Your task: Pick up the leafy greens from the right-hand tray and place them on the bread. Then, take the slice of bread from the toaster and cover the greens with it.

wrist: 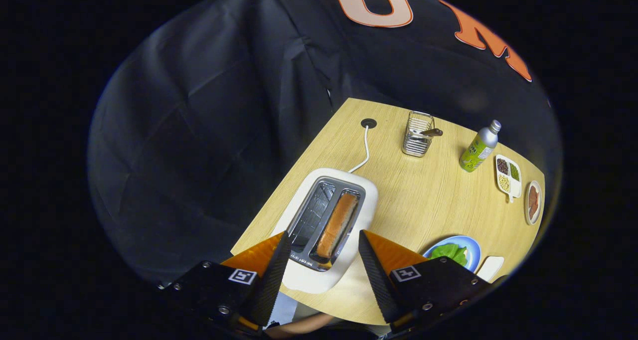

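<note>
My gripper [323, 243] is open above the white toaster [326, 220], and nothing is held between its fingers. A slice of bread [338, 225] stands in the toaster's right slot, directly between and just ahead of my fingertips. The left slot is empty. To the right of my right finger [371, 260] sits a blue plate [473, 250] with leafy greens [451, 253] lying on it; the finger hides part of the plate. I cannot tell whether bread lies under the greens.
A white cord [365, 153] runs from the toaster to a hole in the wooden table [423, 200]. Beyond stand a wire utensil holder [417, 134], a green bottle [478, 148], a white divided dish [508, 176], a small plate [533, 202] and a white tray [491, 267].
</note>
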`<action>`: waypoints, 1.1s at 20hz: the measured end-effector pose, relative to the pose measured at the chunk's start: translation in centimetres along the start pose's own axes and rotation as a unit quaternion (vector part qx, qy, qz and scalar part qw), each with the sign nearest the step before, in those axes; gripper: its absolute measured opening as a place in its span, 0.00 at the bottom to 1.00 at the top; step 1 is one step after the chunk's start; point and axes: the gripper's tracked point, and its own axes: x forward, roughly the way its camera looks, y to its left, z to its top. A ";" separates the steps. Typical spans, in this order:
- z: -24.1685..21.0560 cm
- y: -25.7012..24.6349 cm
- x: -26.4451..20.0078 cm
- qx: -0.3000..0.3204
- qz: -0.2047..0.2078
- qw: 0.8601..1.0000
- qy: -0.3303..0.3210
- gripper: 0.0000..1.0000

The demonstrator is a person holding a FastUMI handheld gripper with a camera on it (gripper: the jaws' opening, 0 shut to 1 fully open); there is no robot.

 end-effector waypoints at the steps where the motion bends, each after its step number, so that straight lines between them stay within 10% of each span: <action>1: 0.0 0.0 0.7 0.003 -0.003 1.000 0.005 0.82; 11: 1.4 -0.8 4.0 0.040 -0.039 0.998 0.026 0.36; 22: 1.2 -1.7 3.3 0.067 -0.033 0.997 0.010 0.14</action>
